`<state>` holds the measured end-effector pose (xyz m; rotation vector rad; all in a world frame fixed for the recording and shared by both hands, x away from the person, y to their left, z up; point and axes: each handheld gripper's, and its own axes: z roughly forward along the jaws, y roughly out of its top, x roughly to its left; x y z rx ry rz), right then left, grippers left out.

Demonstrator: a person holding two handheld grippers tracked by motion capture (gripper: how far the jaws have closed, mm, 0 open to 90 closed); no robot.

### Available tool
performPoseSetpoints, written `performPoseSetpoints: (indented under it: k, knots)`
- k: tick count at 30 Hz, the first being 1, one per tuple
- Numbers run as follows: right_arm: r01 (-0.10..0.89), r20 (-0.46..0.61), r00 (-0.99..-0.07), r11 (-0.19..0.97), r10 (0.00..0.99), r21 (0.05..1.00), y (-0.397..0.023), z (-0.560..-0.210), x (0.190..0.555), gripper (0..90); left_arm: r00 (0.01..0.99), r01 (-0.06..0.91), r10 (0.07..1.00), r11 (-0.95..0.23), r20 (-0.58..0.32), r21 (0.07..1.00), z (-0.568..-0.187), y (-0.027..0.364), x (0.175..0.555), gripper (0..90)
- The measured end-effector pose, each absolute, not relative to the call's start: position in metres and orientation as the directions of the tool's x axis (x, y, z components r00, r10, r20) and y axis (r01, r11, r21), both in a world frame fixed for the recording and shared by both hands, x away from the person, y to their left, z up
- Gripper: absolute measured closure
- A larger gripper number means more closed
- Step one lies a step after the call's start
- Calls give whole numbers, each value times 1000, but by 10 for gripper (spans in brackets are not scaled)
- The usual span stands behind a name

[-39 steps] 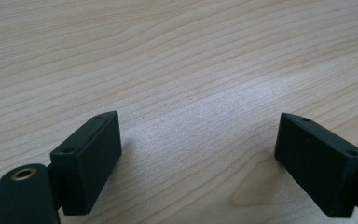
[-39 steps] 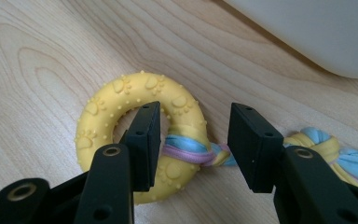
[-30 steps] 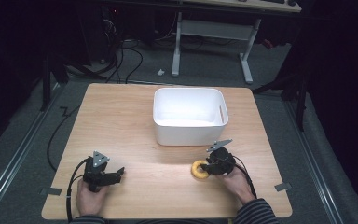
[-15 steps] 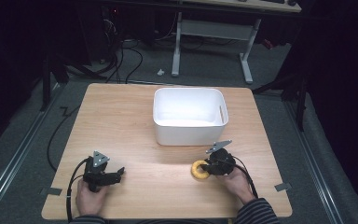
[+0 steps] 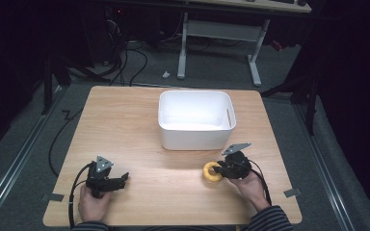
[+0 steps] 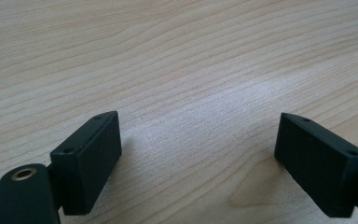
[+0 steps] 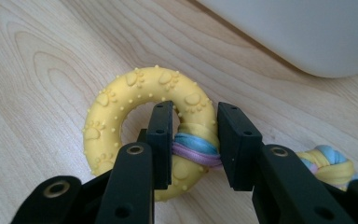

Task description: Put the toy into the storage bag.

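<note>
Right gripper [image 7: 195,140]: jaws just closing over the last second, now clamped on the yellow ring toy [image 7: 147,130]. One jaw sits inside the ring's hole, the other outside it, pressing where the braided rope [image 7: 196,148] wraps the ring. In the high view the right gripper [image 5: 224,169] and ring toy [image 5: 212,172] show no visible shift of place.

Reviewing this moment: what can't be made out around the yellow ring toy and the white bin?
- Braided rope tied to the ring toy: right gripper view, its far end is cut off by the right hand-held gripper and the frame edge.
- Ring toy: high view, too small to show rope or paw prints.
- White bin: high view, near wall hides part of the floor.
</note>
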<state>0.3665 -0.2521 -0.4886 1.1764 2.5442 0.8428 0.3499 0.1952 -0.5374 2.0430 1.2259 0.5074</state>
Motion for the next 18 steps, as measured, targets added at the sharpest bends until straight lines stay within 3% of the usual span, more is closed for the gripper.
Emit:
performPoseSetpoints:
  k: [18]
  knots:
    - [642, 61, -613, 452, 788, 619, -269, -474, 361, 683, 478, 607, 878, -315, -19, 729, -537, 195, 350, 149]
